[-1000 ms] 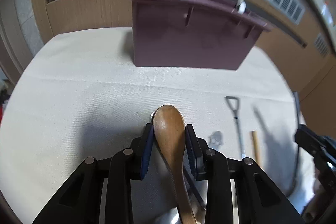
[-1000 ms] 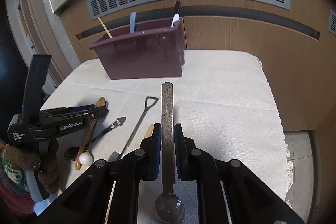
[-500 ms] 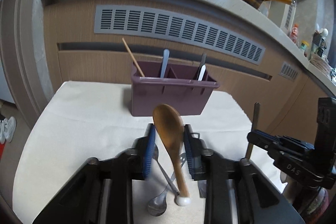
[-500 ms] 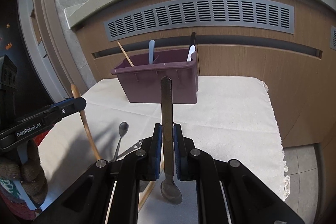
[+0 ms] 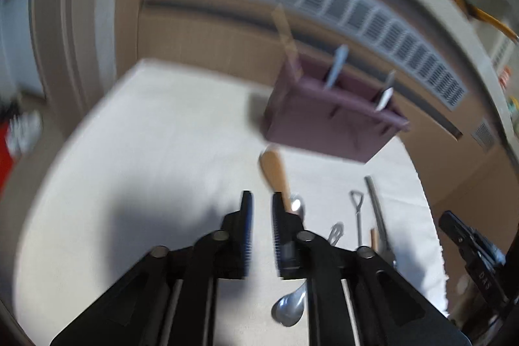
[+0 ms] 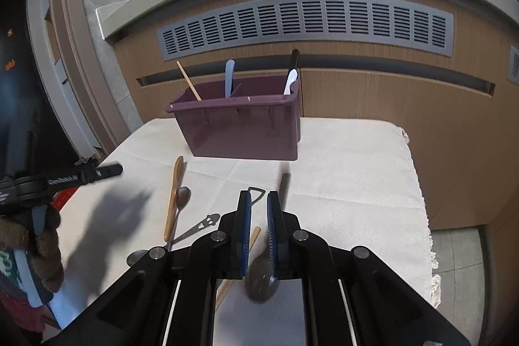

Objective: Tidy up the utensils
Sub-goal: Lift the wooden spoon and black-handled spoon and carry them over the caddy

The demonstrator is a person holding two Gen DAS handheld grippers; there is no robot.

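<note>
left tongs (image 5: 260,209) opening, nothing between the pads; wooden spoon (image 5: 275,172) lies on the table (image 5: 146,151) just right of the tips. right tongs (image 6: 258,209) look empty, gap narrow; dark spoon (image 6: 261,281) lies under them. maroon caddy (image 6: 243,128) ahead. left tongs read "GenRobot.AI".

Cloth-covered table (image 6: 356,184) (utensils (image 6: 173,196), caddy (image 6: 240,132))

Wooden spoon (image 6: 173,200) flat on cloth, maroon caddy (image 6: 241,125) upright — utensils inside.
</note>
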